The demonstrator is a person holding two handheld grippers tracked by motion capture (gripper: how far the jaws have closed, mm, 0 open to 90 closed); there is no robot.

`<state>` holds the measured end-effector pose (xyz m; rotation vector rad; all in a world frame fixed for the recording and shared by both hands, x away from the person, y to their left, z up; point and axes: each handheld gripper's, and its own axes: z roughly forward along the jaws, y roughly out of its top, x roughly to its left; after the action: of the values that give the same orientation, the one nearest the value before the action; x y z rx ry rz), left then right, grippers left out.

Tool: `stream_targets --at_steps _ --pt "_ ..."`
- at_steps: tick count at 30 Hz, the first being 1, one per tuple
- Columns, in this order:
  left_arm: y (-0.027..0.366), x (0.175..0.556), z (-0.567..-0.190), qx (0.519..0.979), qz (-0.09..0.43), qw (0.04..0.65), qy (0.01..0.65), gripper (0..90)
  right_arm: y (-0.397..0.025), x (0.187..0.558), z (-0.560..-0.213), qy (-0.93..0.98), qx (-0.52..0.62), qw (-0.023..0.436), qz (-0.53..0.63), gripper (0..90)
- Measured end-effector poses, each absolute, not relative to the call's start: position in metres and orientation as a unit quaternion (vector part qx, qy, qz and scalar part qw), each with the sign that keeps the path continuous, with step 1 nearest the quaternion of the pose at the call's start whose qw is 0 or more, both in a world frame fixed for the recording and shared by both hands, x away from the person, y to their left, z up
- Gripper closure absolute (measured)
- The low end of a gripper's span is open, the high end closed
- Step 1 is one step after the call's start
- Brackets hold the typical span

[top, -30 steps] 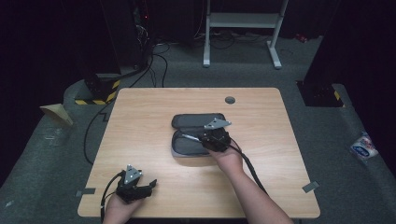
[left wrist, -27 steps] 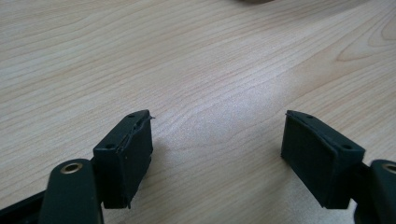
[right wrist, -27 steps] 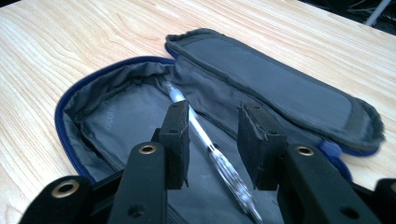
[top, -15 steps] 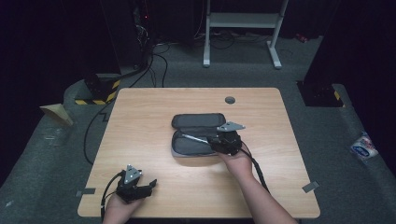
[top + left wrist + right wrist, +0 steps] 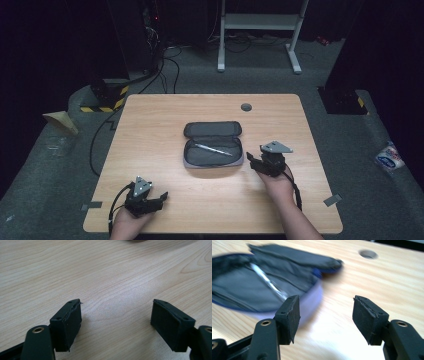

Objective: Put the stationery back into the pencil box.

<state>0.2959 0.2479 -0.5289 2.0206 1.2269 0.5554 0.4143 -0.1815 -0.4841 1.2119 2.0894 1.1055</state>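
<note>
Your pencil case (image 5: 213,144) lies unzipped and spread flat in the middle of the worktop (image 5: 150,125), lid half toward the far edge, so its inside faces up and a pen (image 5: 214,149) lies slantwise in the near half within easy reach. Your right gripper (image 5: 256,161) sits just beside the case's right end, jaws apart and holding nothing; that spot probably keeps it ready either to pinch the pen or to fold the lid over. Your left gripper (image 5: 159,198) rests near the front left edge, well apart from the case, jaws also spread wide and empty over bare wood, likely parked out of the way. In the right gripper view the pencil case (image 5: 262,287) is smeared by motion blur, so the pen (image 5: 268,282) reads as a pale streak and you cannot tell its tip from its cap. The zip and any inner pockets are too dark to make out, and the left gripper view cuts the case off at its top edge.
</note>
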Motion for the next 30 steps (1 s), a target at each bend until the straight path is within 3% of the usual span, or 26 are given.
stream_targets --at_steps 13,21,24,30 --pt "0.247 0.298 -0.529 0.777 0.216 0.348 0.478 25.0 -0.248 0.381 -0.519 0.761 0.514 0.235 0.320 29.5" --pt "0.247 0.300 -0.529 0.776 0.219 0.347 0.479 24.8 -0.250 0.373 -0.524 0.760 0.517 0.229 0.319 24.4" --pt "0.247 0.300 -0.529 0.777 0.216 0.349 0.478 24.7 -0.249 0.373 -0.524 0.752 0.532 0.232 0.312 18.1" --pt "0.247 0.300 -0.529 0.777 0.216 0.349 0.477 24.2 -0.248 0.372 -0.524 0.749 0.538 0.234 0.308 18.5"
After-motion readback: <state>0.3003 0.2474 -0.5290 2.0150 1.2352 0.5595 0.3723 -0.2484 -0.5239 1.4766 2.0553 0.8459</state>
